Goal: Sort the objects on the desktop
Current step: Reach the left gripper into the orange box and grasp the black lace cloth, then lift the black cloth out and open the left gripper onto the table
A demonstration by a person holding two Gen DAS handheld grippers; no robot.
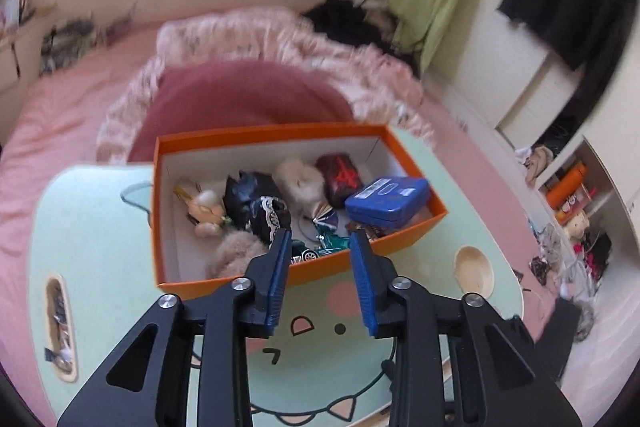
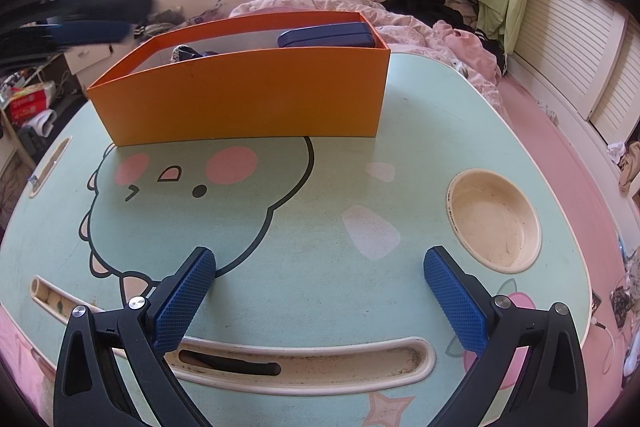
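While both tools (image 1: 320,239) (image 2: 320,263) gape (empty), box (image 2: 248,99) brims.

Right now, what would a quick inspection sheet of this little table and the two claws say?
Surface: mint cartoon lap table, resting on a pink bed; round cup recess holds nothing.
Job's things: orange box holds a blue tin, fluffy pieces, a dark lace-trimmed bundle and a toy car.
Clutter: dark strip in the front groove.
Claws: left claw partly open, holding nothing, over the box's near edge; right claw wide open, holding nothing.
Cables: nothing seen on the table.
Surroundings: bedding, hung clothes, shelves.
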